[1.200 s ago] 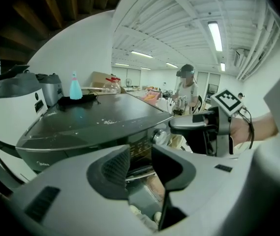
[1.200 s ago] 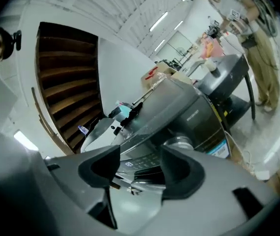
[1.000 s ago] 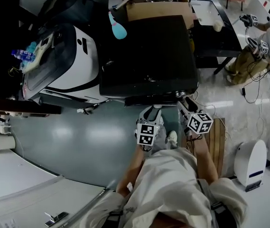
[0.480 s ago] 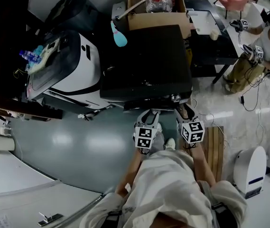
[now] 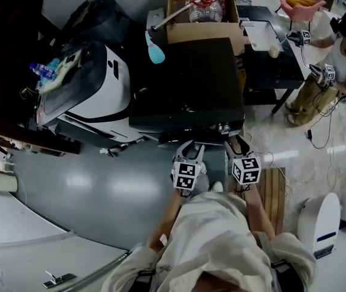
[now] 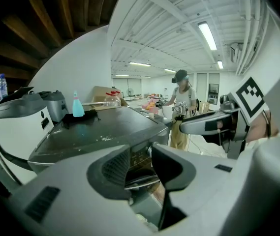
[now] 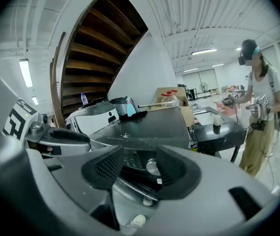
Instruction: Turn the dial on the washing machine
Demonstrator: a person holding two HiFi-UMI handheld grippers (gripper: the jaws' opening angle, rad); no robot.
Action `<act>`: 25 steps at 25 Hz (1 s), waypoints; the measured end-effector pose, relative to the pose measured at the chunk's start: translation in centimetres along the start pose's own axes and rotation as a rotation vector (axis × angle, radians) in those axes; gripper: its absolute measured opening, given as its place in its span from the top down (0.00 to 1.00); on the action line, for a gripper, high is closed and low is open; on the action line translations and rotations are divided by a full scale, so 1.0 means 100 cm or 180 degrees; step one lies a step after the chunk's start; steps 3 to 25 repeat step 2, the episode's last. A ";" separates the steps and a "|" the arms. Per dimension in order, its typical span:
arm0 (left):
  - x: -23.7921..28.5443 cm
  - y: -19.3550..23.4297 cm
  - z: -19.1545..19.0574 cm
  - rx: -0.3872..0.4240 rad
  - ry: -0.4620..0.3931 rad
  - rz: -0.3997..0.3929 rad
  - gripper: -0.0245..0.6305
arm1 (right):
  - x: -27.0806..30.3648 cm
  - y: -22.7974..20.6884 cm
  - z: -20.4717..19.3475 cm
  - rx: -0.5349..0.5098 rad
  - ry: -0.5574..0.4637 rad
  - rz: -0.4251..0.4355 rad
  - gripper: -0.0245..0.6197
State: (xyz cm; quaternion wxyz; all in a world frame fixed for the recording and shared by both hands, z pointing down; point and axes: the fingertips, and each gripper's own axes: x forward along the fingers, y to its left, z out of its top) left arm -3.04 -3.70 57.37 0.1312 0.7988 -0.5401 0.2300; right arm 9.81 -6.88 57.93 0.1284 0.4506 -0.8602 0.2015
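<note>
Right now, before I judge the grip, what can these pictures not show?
Round silver dial: in the right gripper view one dark finger overlaps its right edge, so whether the right gripper, whose fingers have just been closing, touches it is unclear.
Dial's markings: too small in every view.
Dark grey washing machine front: hidden below its top in the head view.
Control panel buttons: too dark in the left gripper view.

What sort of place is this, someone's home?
Probably a research lab or test hall, not a home: a dark grey washing machine stands beside a white rounded appliance, under a bare ceiling with long strip lights, while another person works at a black table nearby.
</note>
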 end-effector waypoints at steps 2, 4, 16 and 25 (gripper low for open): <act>0.001 0.000 0.000 0.0005 0.0006 0.0001 0.74 | 0.001 -0.001 0.001 -0.0016 0.0003 -0.0004 0.64; 0.001 0.000 0.000 0.0005 0.0006 0.0001 0.74 | 0.001 -0.001 0.001 -0.0016 0.0003 -0.0004 0.64; 0.001 0.000 0.000 0.0005 0.0006 0.0001 0.74 | 0.001 -0.001 0.001 -0.0016 0.0003 -0.0004 0.64; 0.001 0.000 0.000 0.0005 0.0006 0.0001 0.74 | 0.001 -0.001 0.001 -0.0016 0.0003 -0.0004 0.64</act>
